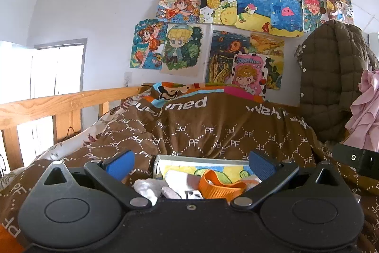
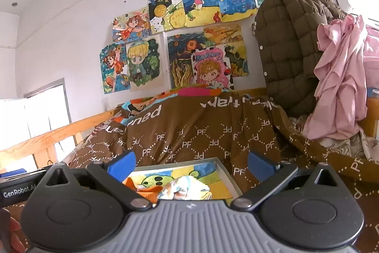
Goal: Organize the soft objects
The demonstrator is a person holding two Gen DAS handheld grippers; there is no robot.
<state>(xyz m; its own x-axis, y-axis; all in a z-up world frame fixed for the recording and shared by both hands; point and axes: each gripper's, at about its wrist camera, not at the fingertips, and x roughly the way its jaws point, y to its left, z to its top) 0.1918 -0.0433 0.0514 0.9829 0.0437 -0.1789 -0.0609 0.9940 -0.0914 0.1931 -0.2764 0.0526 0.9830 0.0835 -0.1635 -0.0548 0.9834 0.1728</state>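
A shallow white tray [image 1: 201,160] with a colourful painted bottom lies on the brown bedcover, just ahead of both grippers; it also shows in the right wrist view [image 2: 226,176]. In it lie white socks [image 1: 148,189], an orange sock [image 1: 219,186] and a pale patterned cloth [image 2: 183,189]. An orange piece [image 2: 132,184] shows at the tray's left. My left gripper [image 1: 190,165] is open and empty above the tray's near edge. My right gripper [image 2: 190,166] is open and empty over the tray.
A brown "PF" quilt [image 1: 213,129] is heaped on the bed behind the tray. A wooden rail [image 1: 47,106] runs on the left. A brown puffer coat [image 2: 291,44] and pink cloth [image 2: 341,77] hang on the right. Drawings [image 1: 213,39] cover the wall.
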